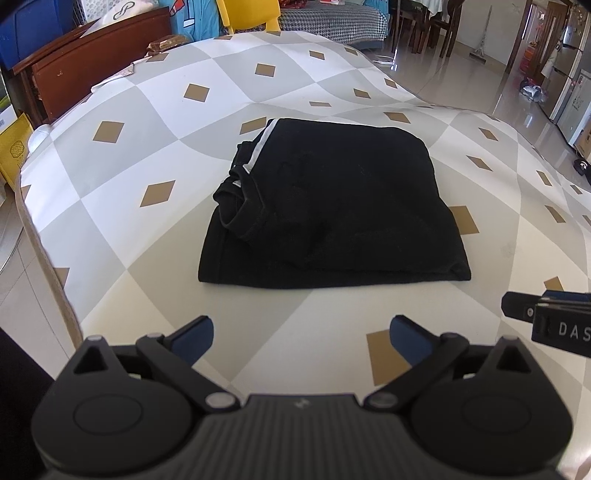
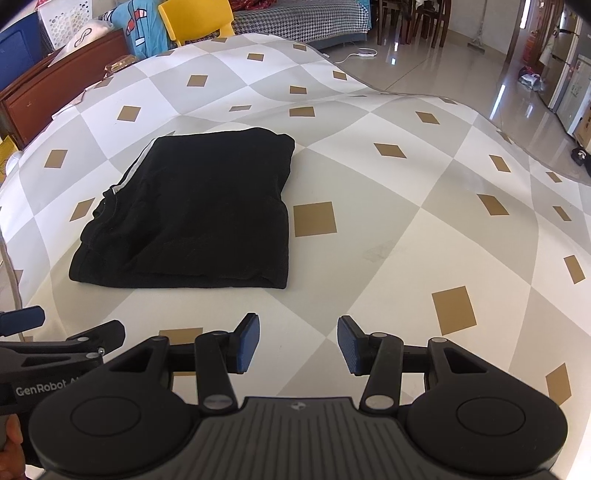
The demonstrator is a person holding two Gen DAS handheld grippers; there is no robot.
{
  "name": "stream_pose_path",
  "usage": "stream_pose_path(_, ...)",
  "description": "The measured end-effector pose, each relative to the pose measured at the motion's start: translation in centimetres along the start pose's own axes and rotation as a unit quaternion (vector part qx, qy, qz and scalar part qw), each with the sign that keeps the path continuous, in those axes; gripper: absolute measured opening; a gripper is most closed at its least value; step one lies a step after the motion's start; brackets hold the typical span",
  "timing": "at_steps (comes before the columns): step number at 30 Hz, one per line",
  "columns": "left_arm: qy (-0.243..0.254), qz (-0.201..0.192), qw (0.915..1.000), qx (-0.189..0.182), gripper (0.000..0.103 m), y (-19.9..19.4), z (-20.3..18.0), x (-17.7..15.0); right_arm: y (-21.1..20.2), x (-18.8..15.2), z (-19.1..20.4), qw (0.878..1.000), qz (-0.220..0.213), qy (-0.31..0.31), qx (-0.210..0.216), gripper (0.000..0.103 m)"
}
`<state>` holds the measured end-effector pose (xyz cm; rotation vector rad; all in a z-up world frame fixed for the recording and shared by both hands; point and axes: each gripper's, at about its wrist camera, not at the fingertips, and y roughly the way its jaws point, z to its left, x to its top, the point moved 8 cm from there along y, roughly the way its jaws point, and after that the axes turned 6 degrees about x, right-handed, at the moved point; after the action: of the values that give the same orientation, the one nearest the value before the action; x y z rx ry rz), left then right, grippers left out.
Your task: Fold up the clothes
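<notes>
Black garment (image 1: pixel 332 210) lay folded on tabletop (image 1: pixel 147 122) | left tongs (image 1: pixel 301 341) apart, empty, at garment's 6 o'clock | right tongs (image 2: pixel 298 343) apart, empty

Folded garment (image 1: pixel 343 206) black, thin white stripe along far-left edge. Table cover (image 1: pixel 177 122) white and grey diamond check, small tan diamonds scattered over it. Left gripper (image 1: pixel 302 334) black body, dark blue pads; right gripper (image 2: pixel 297 341) same. Chair (image 2: pixel 195 16) at far edge yellow. Cabinet (image 1: pixel 92 62) far left reddish-brown.
</notes>
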<state>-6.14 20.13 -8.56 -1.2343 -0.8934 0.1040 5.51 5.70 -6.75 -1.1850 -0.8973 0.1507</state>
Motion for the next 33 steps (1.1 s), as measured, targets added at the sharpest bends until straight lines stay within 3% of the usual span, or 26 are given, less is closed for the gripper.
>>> stream_pose_path(14,0.004,0.005,1.0000,0.004,0.103,-1.9,-0.1,-1.6,-1.7,-1.6,1.0,1.000,0.008,-0.016,0.001,0.046)
stream_pose_path(33,0.067,-0.009,0.9977,0.000,0.103,-4.5,-3.8,-3.0,-4.6,-3.7,-1.4,1.000,0.008,0.019,-0.015,0.046)
